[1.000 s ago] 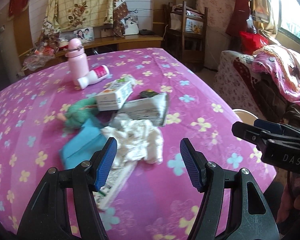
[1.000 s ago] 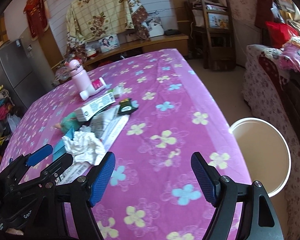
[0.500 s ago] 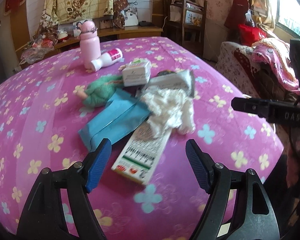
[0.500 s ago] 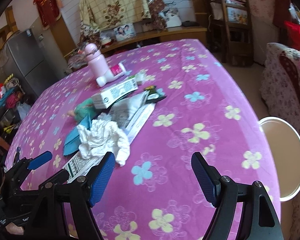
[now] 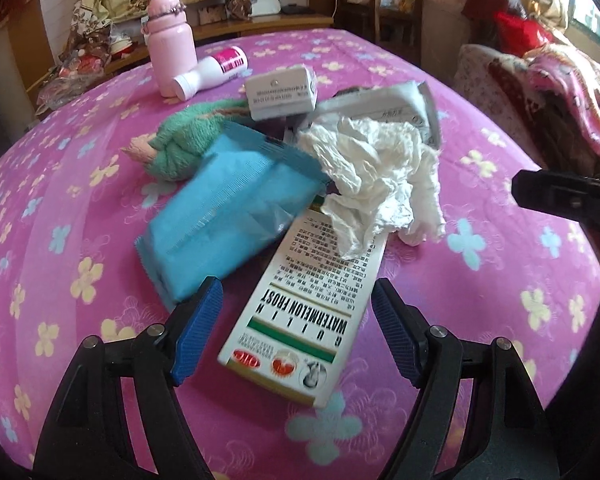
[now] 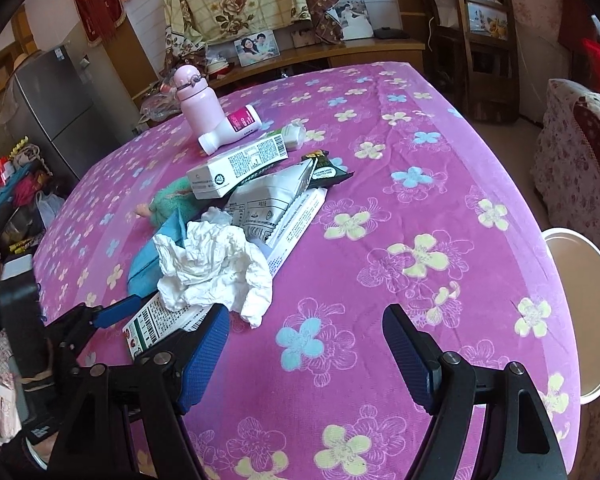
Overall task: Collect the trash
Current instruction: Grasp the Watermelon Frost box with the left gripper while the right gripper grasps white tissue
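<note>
Nothing collected yet by the look of it; the whole pile sits on the counter [image 6: 440, 184]. Left claw [image 5: 296, 332] spread wide, straddling the near end of the Watermelon Frost box [image 5: 308, 320], not touching. Right claw [image 6: 306, 350] spread, empty, just beside the crumpled tissue [image 6: 216, 270]. Farther back: blue pack [image 5: 224, 216], white carton [image 6: 238, 164], pink bottle [image 6: 194, 100].

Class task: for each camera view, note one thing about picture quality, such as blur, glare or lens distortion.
Left wrist view: the blue packet is smeared by motion blur, and the window at top right is washed out. Right wrist view: sharper, but the fisheye lens bows the table edge and darkens the corners.
</note>
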`<state>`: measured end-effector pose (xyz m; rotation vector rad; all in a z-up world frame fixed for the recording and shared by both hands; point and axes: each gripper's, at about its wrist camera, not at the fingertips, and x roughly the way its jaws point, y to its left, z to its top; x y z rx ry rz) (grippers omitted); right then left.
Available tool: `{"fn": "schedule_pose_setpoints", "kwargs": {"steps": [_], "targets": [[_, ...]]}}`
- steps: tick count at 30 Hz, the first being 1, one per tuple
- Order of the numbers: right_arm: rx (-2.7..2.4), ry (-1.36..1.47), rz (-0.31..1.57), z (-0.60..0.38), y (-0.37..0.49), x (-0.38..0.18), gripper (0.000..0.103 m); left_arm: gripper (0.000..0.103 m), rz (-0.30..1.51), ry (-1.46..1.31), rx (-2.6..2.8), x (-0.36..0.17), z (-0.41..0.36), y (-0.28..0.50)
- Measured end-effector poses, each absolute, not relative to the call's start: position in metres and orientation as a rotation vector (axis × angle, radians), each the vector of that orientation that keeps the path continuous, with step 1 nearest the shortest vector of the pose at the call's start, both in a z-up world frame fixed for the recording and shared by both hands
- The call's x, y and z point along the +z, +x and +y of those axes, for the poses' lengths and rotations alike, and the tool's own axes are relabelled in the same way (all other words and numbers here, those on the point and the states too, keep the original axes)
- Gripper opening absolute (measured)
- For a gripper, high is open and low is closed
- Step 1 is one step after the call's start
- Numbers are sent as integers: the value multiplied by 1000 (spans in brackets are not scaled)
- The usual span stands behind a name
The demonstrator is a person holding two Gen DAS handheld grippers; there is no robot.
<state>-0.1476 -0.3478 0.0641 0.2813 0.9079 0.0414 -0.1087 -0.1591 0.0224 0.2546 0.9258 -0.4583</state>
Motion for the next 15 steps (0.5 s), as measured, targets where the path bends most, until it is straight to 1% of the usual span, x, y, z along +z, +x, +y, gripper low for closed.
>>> {"fn": "schedule_pose_setpoints", "kwargs": {"steps": [2, 3, 4, 6, 8, 10, 15], "targets": [[45, 286, 912, -346, -146, 63, 77, 74, 944, 239, -443, 21, -161, -107], [51, 286, 918, -344, -143, 62, 77, 69, 948, 224, -440, 21, -158, -107], [56, 285, 921, -342, -142, 61, 77, 68, 958, 202, -439, 22, -154, -108], [79, 276, 924, -334, -136, 61, 77, 62, 978, 191, -432, 24, -145, -112], [97, 272, 920, -325, -130, 61, 77, 60, 984, 189, -410, 25, -135, -116], [109, 275, 911, -315, -122, 58, 82, 59, 996, 170, -391, 26, -118, -123], [112, 305, 929, -295, -96, 41, 82, 58, 1006, 130, -347, 26, -96, -131]]}}
